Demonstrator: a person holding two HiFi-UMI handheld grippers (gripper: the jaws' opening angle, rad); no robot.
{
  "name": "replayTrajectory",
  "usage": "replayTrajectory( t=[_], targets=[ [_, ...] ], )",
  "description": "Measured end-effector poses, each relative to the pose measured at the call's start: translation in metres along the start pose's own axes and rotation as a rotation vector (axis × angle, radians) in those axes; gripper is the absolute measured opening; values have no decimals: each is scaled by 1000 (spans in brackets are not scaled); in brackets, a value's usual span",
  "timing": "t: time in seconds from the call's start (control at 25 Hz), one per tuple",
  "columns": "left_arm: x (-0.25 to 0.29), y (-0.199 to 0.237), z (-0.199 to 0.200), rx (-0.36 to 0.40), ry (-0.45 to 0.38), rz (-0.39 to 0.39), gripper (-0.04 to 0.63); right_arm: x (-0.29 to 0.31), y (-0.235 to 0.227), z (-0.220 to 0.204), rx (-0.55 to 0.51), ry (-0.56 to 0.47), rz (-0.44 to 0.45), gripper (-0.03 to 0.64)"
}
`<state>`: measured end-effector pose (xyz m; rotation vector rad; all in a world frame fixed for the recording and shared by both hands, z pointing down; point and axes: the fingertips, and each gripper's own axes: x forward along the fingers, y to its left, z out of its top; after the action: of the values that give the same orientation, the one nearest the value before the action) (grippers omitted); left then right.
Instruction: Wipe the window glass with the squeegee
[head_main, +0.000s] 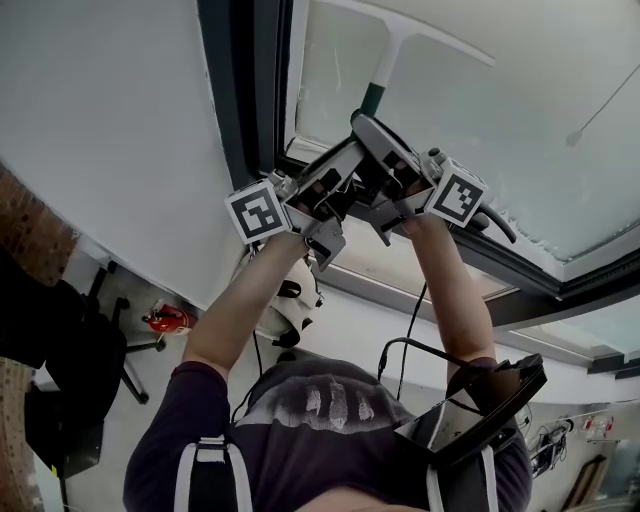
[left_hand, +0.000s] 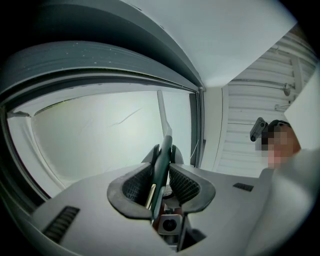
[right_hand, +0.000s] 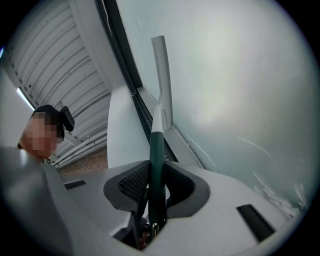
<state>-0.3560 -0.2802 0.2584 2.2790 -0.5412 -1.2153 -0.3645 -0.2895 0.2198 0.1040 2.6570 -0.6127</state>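
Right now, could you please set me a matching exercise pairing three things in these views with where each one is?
Things:
1. dark green squeegee handle
2. white squeegee blade bar
3. small red canister

Places:
A. down on the floor, lower left in the head view
B. up at the window glass, above the grippers
C. clamped by the left gripper and the right gripper

Pairs: 1-C, 2-B, 3-A.

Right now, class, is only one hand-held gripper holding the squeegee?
No: the left hand-held gripper and the right hand-held gripper are both shut on the squeegee handle.
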Motion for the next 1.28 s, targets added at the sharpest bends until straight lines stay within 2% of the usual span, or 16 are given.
replayTrajectory(
  t=[0.48,0.68,1.28],
  targets=[
    [-23,13,-21,-51,-9,38,106,-15,-7,-29,74,39,-27,98],
    [-44,-7,-40,-48,-11,45,106,-27,18,-48,90,44,-32,98],
    [-60,29,-57,-130,-11,127,106,-40,-14,-73,174,79,-86,98]
  ],
)
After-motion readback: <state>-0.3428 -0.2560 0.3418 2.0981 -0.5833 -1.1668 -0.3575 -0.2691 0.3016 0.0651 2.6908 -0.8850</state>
